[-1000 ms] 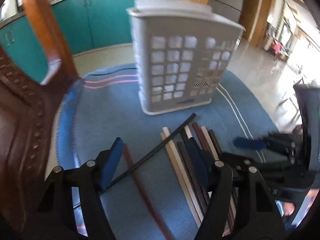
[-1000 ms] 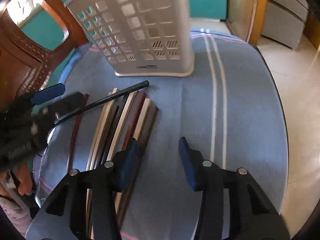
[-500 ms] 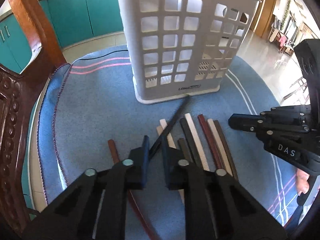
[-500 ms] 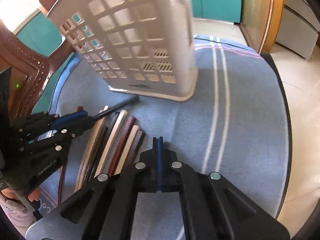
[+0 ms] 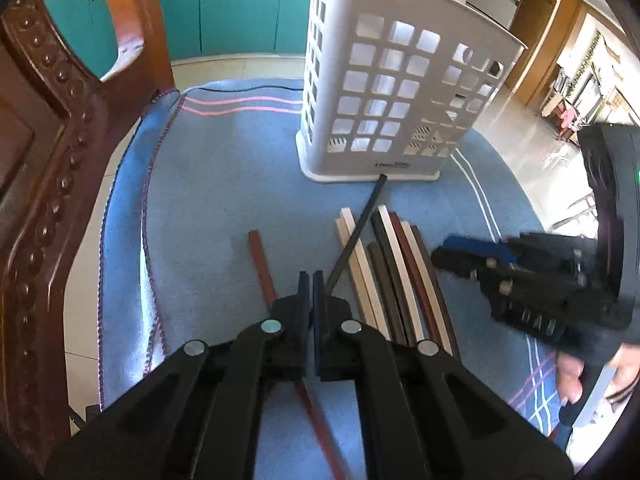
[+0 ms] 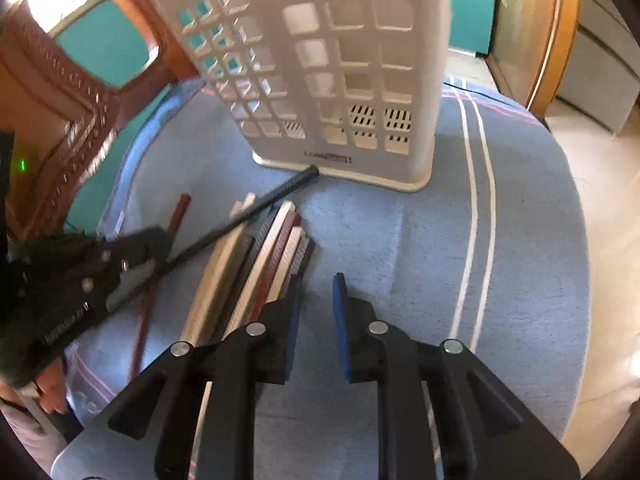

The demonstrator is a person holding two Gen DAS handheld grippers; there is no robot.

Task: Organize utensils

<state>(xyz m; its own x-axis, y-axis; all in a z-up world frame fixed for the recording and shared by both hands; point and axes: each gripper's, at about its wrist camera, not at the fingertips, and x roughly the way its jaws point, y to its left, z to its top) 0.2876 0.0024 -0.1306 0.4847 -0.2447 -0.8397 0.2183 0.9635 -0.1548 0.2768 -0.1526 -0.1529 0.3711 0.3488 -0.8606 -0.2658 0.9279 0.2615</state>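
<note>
Several chopsticks point(image 5: 394, 276) in cream, dark and red-brown lie side by side on a blue cloth point(image 5: 224, 184); they also show in the right wrist view point(image 6: 256, 272). A black chopstick point(image 5: 356, 232) lies slanted across them, its far tip at the foot of a white lattice utensil basket point(image 5: 396, 96). My left gripper point(image 5: 312, 280) is shut on the near end of the black chopstick point(image 6: 248, 220). A lone red-brown chopstick point(image 5: 262, 268) lies to its left. My right gripper point(image 6: 316, 284) is partly open and empty, just right of the bundle.
A carved wooden chair back point(image 5: 44, 152) stands at the left. Teal cabinets point(image 5: 236, 4) are behind the basket point(image 6: 332, 68). The round table's edge point(image 6: 576, 280) drops off to the right onto a tiled floor.
My left gripper went from open to shut on the black chopstick. My right gripper shut and then opened part way. The black chopstick's tip now touches the basket foot.
</note>
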